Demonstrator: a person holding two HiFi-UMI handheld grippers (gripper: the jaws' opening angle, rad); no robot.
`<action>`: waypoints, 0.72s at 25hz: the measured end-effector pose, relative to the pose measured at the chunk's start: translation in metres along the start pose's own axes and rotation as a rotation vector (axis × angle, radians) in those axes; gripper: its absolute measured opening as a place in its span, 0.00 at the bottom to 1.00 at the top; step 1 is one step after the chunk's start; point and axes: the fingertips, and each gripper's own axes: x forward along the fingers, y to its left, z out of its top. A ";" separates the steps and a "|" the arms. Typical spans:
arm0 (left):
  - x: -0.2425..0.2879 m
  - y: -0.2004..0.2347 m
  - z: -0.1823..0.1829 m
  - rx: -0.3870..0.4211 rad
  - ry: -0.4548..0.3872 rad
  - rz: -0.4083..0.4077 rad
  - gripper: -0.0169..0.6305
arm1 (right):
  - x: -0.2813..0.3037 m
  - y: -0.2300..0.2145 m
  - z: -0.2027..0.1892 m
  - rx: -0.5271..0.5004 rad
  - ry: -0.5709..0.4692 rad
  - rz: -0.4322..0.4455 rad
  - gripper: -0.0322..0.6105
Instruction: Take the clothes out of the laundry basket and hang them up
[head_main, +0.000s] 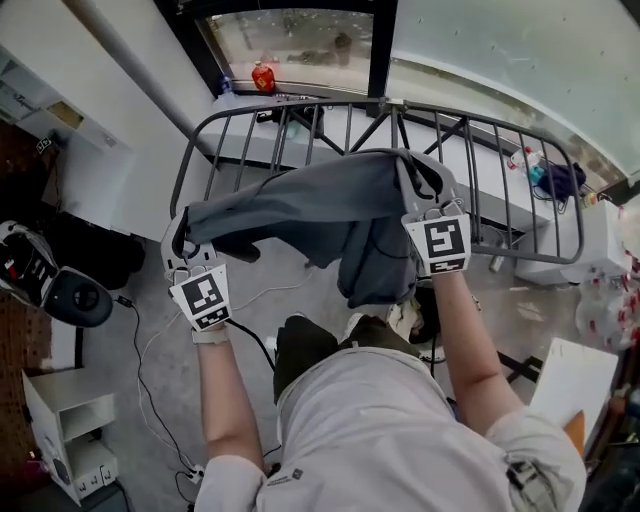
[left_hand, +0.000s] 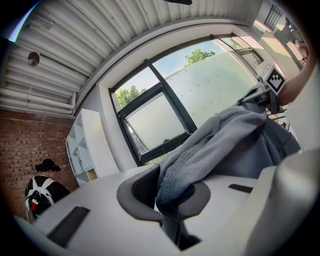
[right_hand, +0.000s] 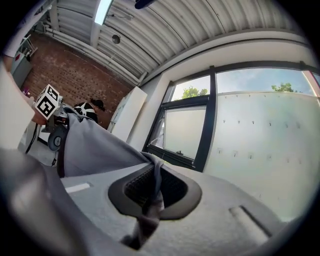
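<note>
A grey garment hangs stretched between my two grippers, just in front of a dark metal drying rack. My left gripper is shut on the garment's left edge, and the cloth bunches between its dark pads. My right gripper is shut on the right edge, where a thin fold is pinched between its pads. Part of the garment droops below the right gripper. Both grippers point level toward the window. The laundry basket is not in view.
The rack's bars curve round in front of me, with a window behind them. A red bottle stands on the sill. A white shelf unit and cables lie on the floor at left. A black-and-white device sits far left.
</note>
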 end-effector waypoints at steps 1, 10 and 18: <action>0.011 0.001 -0.001 0.001 -0.002 -0.008 0.05 | 0.009 -0.003 -0.002 0.006 0.009 -0.011 0.08; 0.137 0.015 -0.023 -0.033 -0.014 -0.085 0.05 | 0.119 -0.028 -0.005 0.002 0.049 -0.100 0.08; 0.255 0.032 -0.060 -0.055 0.011 -0.198 0.05 | 0.243 -0.048 0.017 -0.041 0.084 -0.149 0.08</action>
